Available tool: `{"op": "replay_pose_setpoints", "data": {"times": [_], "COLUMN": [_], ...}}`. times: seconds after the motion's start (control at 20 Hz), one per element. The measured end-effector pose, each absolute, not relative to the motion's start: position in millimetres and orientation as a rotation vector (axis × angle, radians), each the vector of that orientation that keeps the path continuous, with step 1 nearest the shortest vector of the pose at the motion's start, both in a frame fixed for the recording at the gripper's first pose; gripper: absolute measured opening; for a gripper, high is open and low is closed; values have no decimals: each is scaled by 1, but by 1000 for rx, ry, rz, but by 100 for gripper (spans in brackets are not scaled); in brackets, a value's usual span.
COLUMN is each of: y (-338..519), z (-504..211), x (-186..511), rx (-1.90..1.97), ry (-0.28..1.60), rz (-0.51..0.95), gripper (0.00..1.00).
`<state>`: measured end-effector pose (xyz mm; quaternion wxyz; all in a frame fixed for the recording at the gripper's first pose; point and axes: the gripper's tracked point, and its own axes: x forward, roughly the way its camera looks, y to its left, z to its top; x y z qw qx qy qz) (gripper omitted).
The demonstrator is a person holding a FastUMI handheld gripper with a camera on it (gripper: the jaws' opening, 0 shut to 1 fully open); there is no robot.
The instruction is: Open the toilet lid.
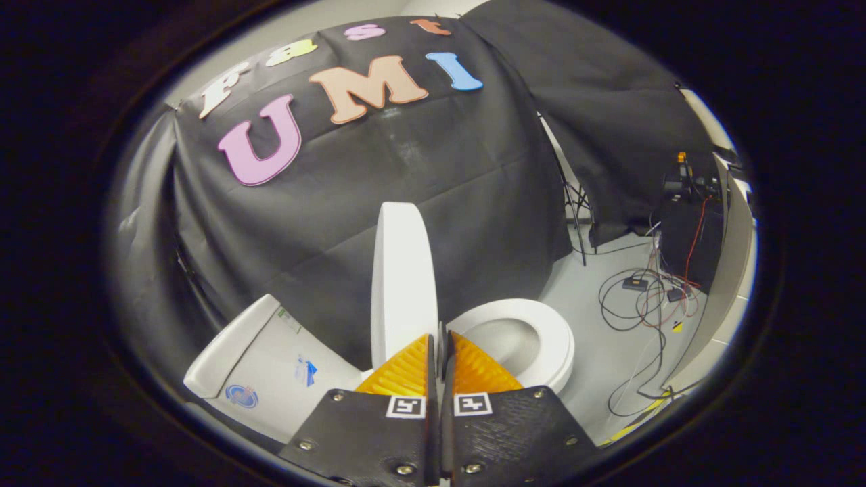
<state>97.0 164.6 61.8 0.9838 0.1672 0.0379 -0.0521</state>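
Two-finger gripper (438, 338) clenched, fingers pressed together with nothing between them. Smooth white plastic toilet lid (400, 277) standing upright just ahead of the fingertips, apart from them as far as can be told. Round white toilet seat (541, 338) lying flat and uncovered to the right of the lid, white ceramic tank (260, 365) to the left. Task looks almost finished. Possible trouble: lid standing near vertical, perhaps not leaning fully back, so could drop forward onto the seat if bumped by the fingers. Loose dark cables (643, 304) on the grey floor (595, 352) beyond the seat, a possible snag for a foot.
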Motion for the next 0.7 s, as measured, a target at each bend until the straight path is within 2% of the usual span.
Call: {"op": "replay_pose_setpoints", "data": {"times": [0.7], "y": [234], "z": [89], "x": [78], "rx": [161], "ry": [69], "rz": [-64], "gripper": [1]}}
